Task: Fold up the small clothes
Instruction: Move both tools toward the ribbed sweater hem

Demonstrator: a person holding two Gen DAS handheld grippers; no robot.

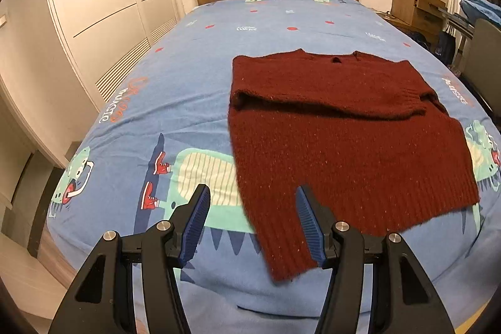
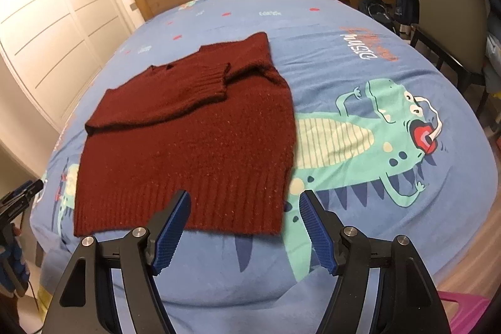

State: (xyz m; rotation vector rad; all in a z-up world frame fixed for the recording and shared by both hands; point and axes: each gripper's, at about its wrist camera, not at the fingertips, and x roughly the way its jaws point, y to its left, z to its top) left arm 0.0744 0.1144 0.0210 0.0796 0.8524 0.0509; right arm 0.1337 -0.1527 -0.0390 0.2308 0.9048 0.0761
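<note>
Dark red sweater lying flat on the blue bed, sleeves folded across the chest. Left gripper hovering over the hem corner, fingers spread, nothing pinched. Right gripper above the hem too, fingers spread wide, empty.

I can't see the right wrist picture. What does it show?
A dark red sweater lies flat on a blue dinosaur bedsheet, sleeves folded across its chest. The right gripper hovers open above the sweater's hem, holding nothing.
</note>
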